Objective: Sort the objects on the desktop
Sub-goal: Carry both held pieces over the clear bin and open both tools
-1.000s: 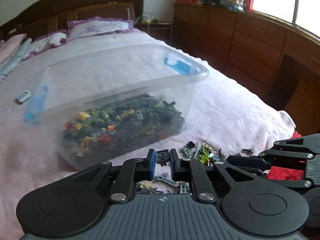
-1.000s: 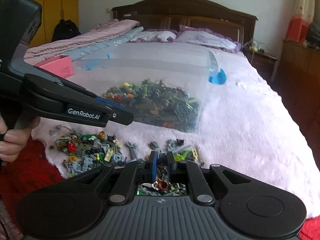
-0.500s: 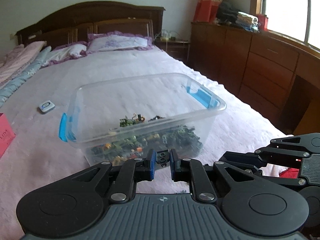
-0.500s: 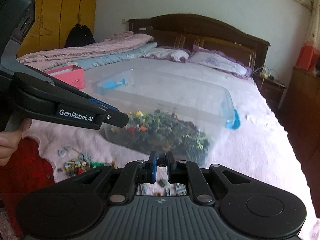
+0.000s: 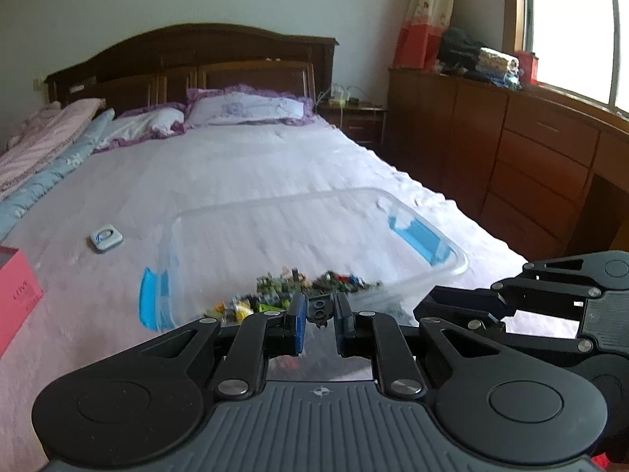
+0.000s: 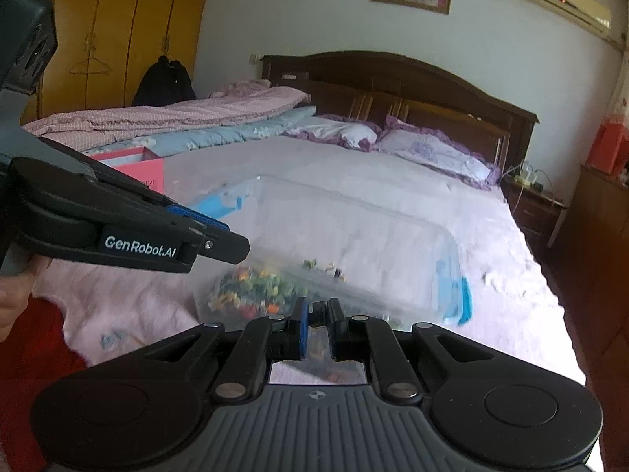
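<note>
Above clear bin [image 5: 452, 271], left claw [image 5: 319, 312] pinching dark brick [image 5: 320, 308]

Daylit bedroom: wooden bed [image 5: 243, 181], dresser [image 5: 511, 149].

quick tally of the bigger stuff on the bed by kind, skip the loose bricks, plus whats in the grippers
Clear plastic bin: 1
Pink box: 1
Small white device: 1
Pillows: 2
Bricks held, one in the left gripper and one in the right gripper: 2
Total: 7
</note>
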### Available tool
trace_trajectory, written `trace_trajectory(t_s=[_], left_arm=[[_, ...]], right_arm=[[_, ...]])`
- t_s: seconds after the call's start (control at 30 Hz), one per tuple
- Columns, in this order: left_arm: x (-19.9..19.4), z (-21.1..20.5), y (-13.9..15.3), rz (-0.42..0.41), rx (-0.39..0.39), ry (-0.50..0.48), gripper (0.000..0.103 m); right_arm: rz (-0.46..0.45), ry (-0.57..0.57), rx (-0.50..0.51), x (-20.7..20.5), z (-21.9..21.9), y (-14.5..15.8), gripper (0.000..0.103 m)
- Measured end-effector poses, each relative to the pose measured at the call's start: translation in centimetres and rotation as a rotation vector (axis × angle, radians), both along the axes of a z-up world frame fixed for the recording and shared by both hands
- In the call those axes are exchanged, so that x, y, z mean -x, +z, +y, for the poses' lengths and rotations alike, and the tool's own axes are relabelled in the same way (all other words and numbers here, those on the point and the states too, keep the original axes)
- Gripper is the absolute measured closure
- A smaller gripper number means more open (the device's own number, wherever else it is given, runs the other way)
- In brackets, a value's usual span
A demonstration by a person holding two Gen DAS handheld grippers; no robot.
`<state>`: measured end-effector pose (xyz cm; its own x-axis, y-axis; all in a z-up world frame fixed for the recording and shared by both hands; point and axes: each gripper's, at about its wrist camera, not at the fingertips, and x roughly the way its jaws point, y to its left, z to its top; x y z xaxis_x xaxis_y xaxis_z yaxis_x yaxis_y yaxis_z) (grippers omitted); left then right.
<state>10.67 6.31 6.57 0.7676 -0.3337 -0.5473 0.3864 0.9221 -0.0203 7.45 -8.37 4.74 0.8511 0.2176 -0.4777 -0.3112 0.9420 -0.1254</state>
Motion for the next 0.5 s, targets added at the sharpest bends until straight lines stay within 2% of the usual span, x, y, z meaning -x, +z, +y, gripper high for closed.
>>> trace_trajectory(t_s=[0.2, 0.4, 0.5], left_arm=[[-3.3, -0.4, 0.2, -0.008, -0.008, 0.009, 0.087], [-6.1, -0.6, -0.6, 0.017, -0.016, 0.038, 0.086], [-6.6, -0.4, -1.1, 0.035, -0.018, 0.065, 0.077]], right_arm=[[-0.033, -0.004, 0.007, -4.1, 0.3, 1.3, 0.092], [0.026, -0.043, -0.007, -8.5, 0.2, 1.0, 0.092], [0.065, -0.070, -0.005, -10.0, 0.1, 0.5, 0.090]])
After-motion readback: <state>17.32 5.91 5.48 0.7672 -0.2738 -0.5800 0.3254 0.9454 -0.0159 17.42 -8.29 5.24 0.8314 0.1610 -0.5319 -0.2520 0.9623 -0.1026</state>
